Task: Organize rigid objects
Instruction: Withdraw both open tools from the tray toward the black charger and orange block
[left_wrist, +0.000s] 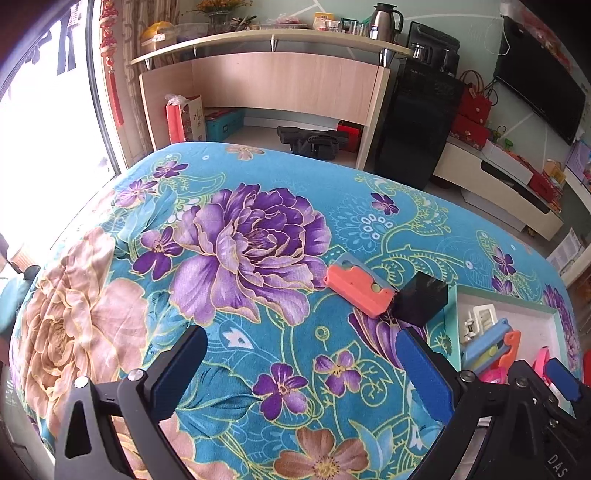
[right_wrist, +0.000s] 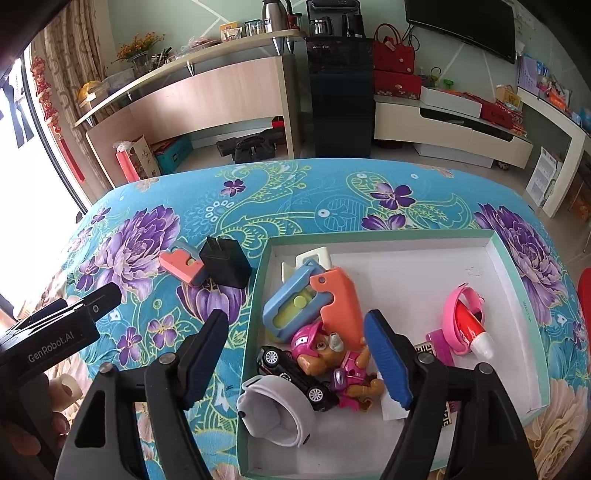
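The left gripper (left_wrist: 303, 373) hangs over the flowered cloth (left_wrist: 229, 243) with its jaws wide apart and nothing between them; the coral cutter (left_wrist: 358, 290) and black charger (left_wrist: 421, 299), touching each other, lie ahead and to the right, just beside the box (right_wrist: 517, 280); the right gripper (right_wrist: 299, 360), jaws also spread, hovers above the toy pup (right_wrist: 332, 354) and black toy car (right_wrist: 295, 376) inside that box.

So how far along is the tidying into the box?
Mostly done: the white box with green rim holds several toys. Both the left gripper and right gripper are open and empty. Left: the orange plastic block and black plug adapter on the floral cloth.
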